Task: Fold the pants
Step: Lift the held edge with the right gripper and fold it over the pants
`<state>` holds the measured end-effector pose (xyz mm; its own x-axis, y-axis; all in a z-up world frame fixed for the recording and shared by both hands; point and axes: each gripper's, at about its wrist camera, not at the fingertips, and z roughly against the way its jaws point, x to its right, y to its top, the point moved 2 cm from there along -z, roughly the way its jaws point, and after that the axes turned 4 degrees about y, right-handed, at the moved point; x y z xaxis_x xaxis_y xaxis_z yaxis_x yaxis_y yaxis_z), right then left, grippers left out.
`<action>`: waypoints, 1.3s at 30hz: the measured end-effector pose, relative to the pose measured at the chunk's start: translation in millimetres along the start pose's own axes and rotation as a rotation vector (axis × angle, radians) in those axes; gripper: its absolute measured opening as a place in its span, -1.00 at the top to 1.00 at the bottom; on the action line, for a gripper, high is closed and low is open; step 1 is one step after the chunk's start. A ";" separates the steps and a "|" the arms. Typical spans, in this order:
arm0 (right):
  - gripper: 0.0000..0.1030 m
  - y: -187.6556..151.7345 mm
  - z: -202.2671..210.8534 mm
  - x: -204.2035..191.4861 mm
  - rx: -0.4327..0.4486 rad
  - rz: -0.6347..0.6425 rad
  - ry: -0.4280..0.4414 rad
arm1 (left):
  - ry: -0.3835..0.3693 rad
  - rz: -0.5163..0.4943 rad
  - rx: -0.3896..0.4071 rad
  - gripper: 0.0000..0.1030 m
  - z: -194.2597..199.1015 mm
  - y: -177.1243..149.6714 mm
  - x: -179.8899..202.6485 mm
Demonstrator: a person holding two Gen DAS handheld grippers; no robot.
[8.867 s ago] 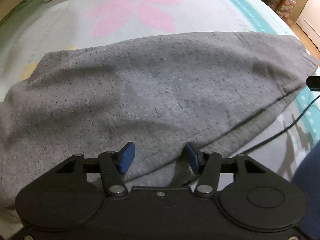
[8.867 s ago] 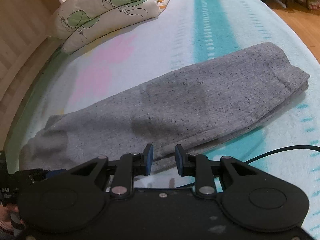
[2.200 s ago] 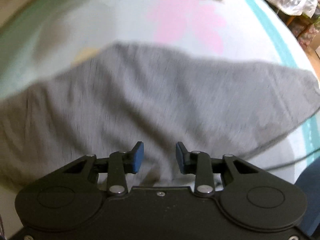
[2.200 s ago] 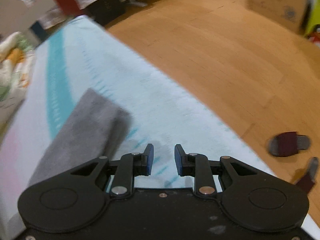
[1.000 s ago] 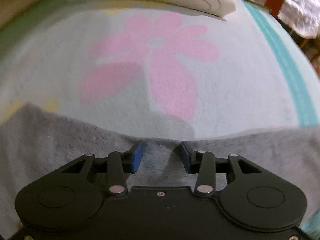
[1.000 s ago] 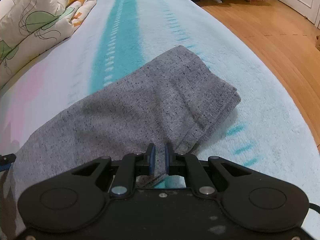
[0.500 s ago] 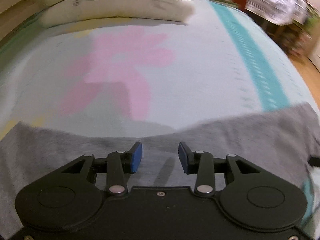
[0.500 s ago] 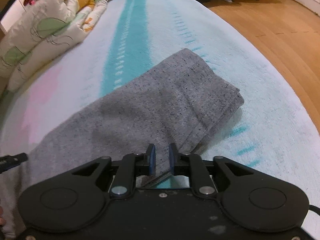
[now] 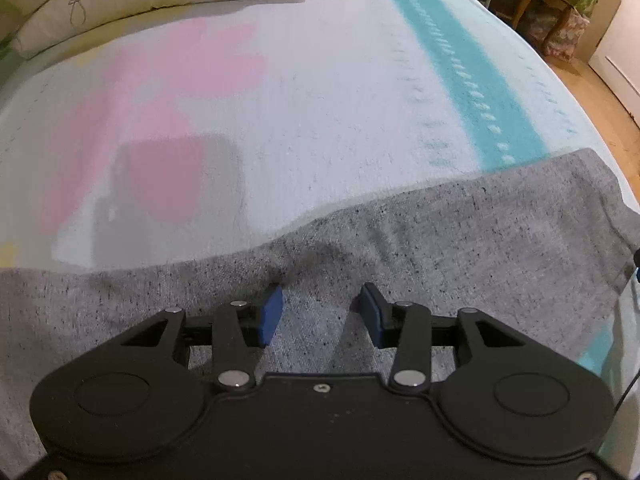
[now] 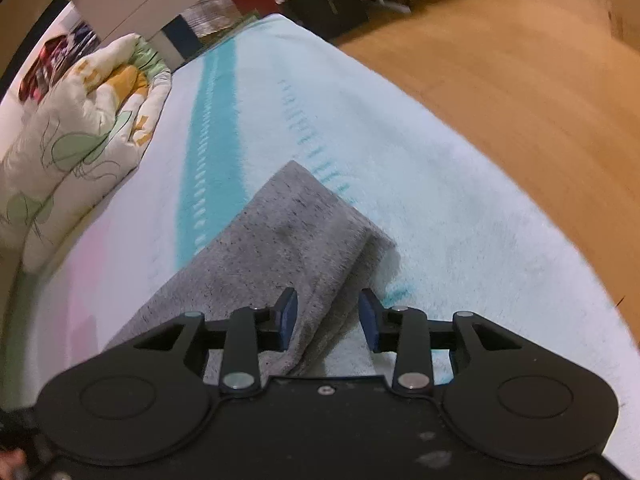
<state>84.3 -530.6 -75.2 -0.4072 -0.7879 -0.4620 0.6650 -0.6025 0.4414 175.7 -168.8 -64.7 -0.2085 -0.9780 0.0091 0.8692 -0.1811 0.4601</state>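
Nearest in the right wrist view, the right gripper (image 10: 327, 317) has its jaws opening; the near edge of the grey pants (image 10: 280, 236) runs up between the blue pads, but neither pad presses on the cloth, so nothing is held. In the left wrist view, the left gripper (image 9: 320, 312) stands about half open directly above the pants (image 9: 460, 240), with cloth spread beneath and between the fingers and no grip visible. The garment lies flat on the bed blanket (image 9: 320, 100), a long band doubled lengthwise, its squared end at the right, near the bed's edge. Judged from the knit and its soft creases, it is light, limp and not slippery; it should drape and sag when lifted, so a pinch through all layers at an end corner or along the folded edge looks soundest. Farther off lie a teal stripe (image 10: 208, 136), then a rolled quilt (image 10: 84, 128) at far left.
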 end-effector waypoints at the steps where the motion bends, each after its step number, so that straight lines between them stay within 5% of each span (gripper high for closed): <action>1: 0.24 0.9 -2.6 4.8 0.000 -0.016 0.001 | -0.003 0.004 -0.002 0.00 0.3 0.1 -0.2; 12: 0.20 26.5 -31.5 12.9 0.071 -0.126 -0.004 | 0.002 -0.006 0.004 0.00 -3.0 0.5 2.3; 21: 0.12 55.3 -51.5 13.5 -0.006 -0.069 0.089 | -0.019 0.009 -0.016 0.00 -3.7 4.9 -0.6; 24: 0.31 57.0 -56.8 7.7 -0.092 0.007 0.172 | -0.049 0.054 -0.044 0.00 -2.4 12.3 -7.7; 25: 0.71 55.7 -56.6 4.2 -0.106 0.037 0.184 | -0.062 0.076 -0.048 0.00 -1.6 15.6 -10.5; 26: 0.74 54.2 -55.9 0.8 -0.114 0.063 0.190 | -0.069 0.094 -0.049 0.00 -0.8 18.7 -12.4; 39: 0.76 46.3 -29.6 -43.7 -0.039 0.220 0.122 | 0.054 0.047 -0.031 0.04 -18.7 40.0 6.7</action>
<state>151.4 -520.3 -57.3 -0.1731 -0.8766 -0.4490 0.7535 -0.4115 0.5128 217.4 -184.5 -62.9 -0.1434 -0.9895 -0.0181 0.8910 -0.1370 0.4328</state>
